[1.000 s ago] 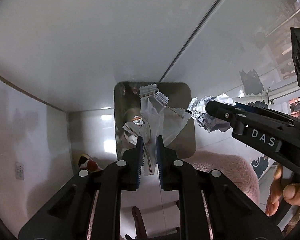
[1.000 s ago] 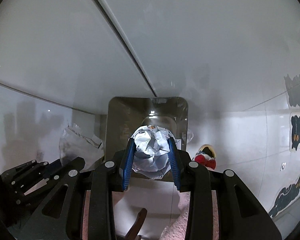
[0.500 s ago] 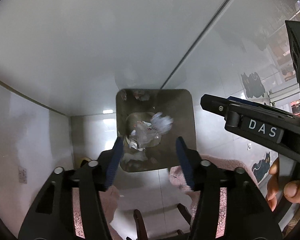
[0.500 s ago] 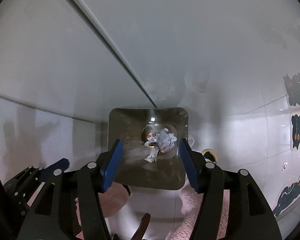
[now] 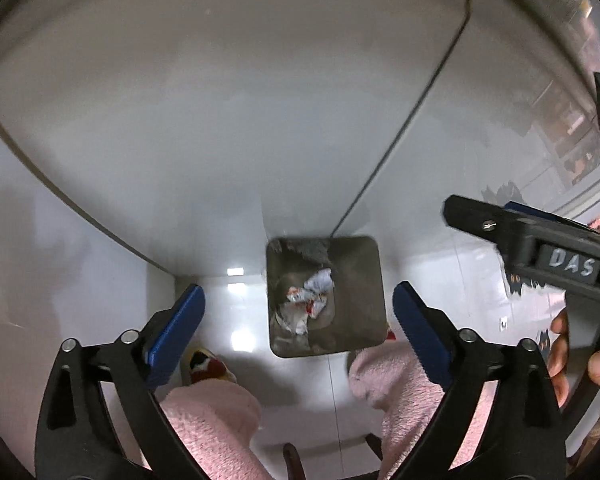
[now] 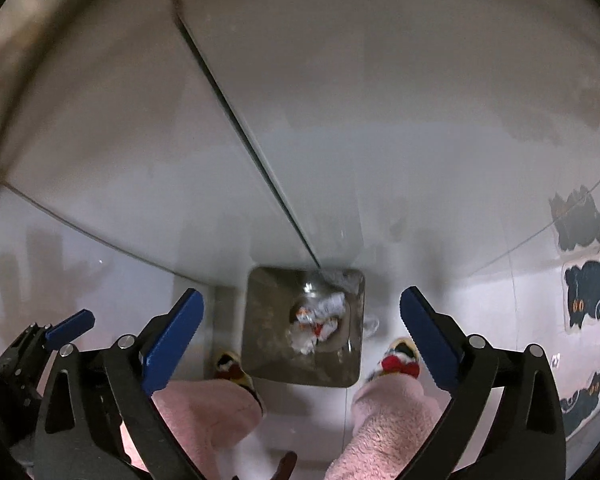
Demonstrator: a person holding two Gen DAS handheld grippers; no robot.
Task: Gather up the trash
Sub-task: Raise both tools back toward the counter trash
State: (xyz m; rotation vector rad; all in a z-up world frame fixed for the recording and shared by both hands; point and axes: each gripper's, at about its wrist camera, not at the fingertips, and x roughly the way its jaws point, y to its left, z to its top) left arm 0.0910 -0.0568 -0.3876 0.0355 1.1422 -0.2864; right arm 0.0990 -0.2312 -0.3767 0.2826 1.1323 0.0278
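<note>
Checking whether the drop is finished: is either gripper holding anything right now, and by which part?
Nothing is held. The left gripper and right gripper both stand wide open and empty above the metal bin, where the crumpled trash lies.

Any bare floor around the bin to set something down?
Free: white floor left of the bin, up to the wall base; also right of it toward the cat stickers. Crowded: near side, both slippers flank it; crumpled trash lies inside.
</note>
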